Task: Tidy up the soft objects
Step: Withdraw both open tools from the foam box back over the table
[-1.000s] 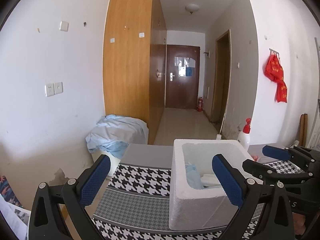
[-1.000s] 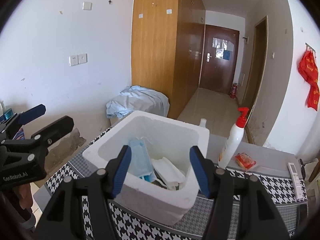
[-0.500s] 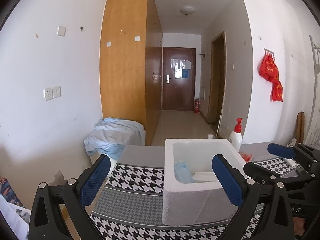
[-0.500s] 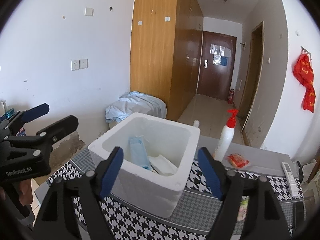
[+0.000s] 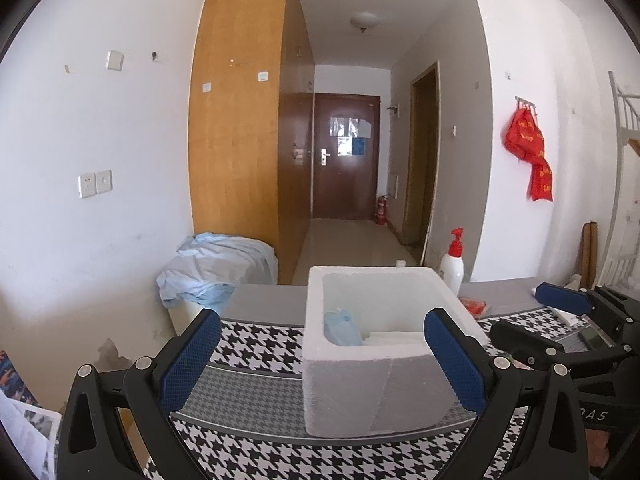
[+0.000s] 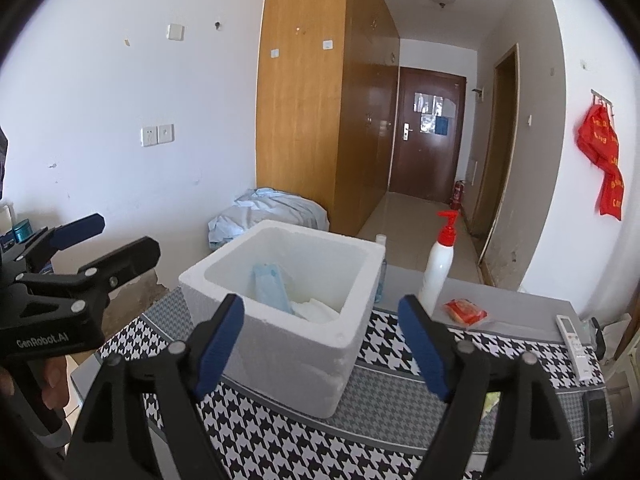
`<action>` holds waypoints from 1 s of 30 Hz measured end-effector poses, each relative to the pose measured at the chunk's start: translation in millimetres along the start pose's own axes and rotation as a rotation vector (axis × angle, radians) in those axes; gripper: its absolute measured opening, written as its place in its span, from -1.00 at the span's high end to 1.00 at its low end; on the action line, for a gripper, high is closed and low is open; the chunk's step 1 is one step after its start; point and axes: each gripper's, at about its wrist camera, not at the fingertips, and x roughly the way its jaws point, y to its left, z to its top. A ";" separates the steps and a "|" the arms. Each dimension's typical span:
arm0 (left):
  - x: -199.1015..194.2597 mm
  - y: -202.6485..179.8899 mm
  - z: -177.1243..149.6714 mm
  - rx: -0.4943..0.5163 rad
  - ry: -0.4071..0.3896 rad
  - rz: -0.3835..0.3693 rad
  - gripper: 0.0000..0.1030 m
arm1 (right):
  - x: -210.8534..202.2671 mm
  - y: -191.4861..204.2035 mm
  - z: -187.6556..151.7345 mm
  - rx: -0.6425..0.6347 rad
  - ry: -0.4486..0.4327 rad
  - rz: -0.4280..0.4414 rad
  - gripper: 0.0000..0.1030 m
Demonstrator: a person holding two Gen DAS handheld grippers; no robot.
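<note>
A white foam box (image 5: 344,384) (image 6: 288,344) stands on the houndstooth table cloth (image 6: 280,440). Inside it a pale blue soft pack (image 5: 340,328) (image 6: 270,286) leans upright beside white folded soft items (image 5: 394,338) (image 6: 316,310). My left gripper (image 5: 322,336) is open, short of the box, with nothing between its blue pads. My right gripper (image 6: 320,308) is also open and empty, held back from the box's near corner. Each gripper shows in the other's view, the left gripper (image 6: 80,236) at the left and the right gripper (image 5: 532,312) at the right, on either side of the box.
A white pump bottle with a red top (image 6: 438,268) stands behind the box, next to a red packet (image 6: 466,312). A remote (image 6: 574,340) and a dark phone (image 6: 596,416) lie at the table's right edge. A heap of pale blue cloth (image 6: 272,210) sits by the wardrobe.
Both grippers have drawn back from the foam box, which now looks smaller and farther. The right gripper's jaws have spread wider.
</note>
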 end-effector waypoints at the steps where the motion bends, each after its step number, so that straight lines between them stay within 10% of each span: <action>1: -1.4 -1.2 -0.7 0.002 -0.002 -0.004 -0.98 | -2.0 0.1 -1.4 -0.002 -0.002 -0.002 -0.61; 30: -4.0 -14.6 -38.1 -0.039 0.019 -0.093 -0.98 | -17.0 -13.7 -39.4 0.038 -0.004 -0.025 -0.61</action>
